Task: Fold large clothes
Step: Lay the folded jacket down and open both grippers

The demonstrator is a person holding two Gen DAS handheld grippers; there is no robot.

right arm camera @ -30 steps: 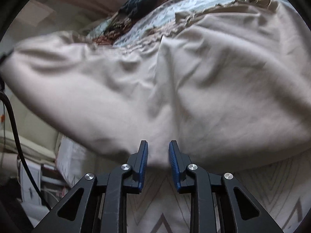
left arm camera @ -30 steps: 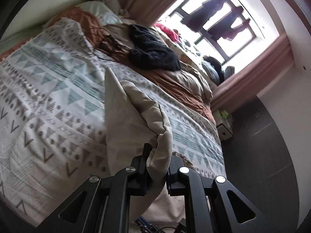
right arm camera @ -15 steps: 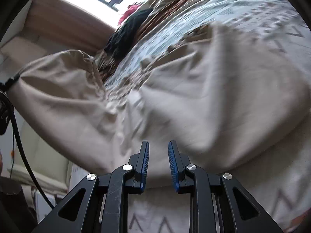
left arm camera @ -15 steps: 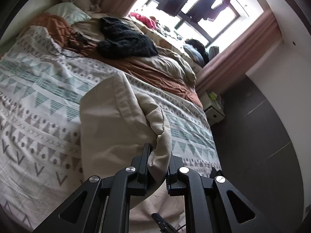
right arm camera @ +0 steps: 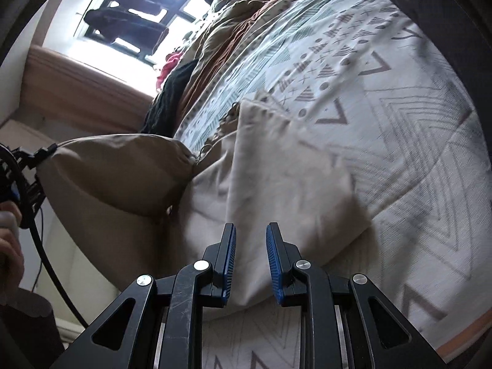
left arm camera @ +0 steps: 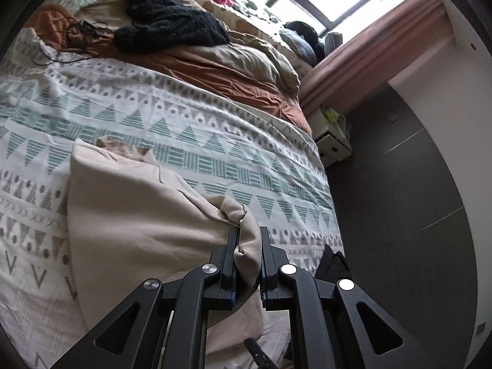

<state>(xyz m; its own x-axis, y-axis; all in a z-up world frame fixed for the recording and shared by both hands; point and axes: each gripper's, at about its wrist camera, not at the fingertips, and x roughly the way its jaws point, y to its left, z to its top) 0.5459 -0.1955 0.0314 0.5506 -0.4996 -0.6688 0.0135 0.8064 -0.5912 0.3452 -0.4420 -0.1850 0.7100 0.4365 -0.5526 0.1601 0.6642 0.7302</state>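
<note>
In the left wrist view, a beige garment (left arm camera: 138, 209) is lying across the lower left of the frame on the patterned bedspread (left arm camera: 190, 123), and the left gripper (left arm camera: 248, 255) at bottom centre is pinching a bunched fold of it between narrow fingers, which have just been closing a little further on the cloth. A black knitted garment (left arm camera: 172, 27) is resting at the upper left, and a dark floor (left arm camera: 399, 200) is filling the right side. In the right wrist view, the same garment (right arm camera: 276, 178) is spreading through the middle of the frame, one part hanging lifted at the left. The right gripper (right arm camera: 250, 261) at bottom centre is hovering over it, fingers slightly apart and gripping nothing.
</note>
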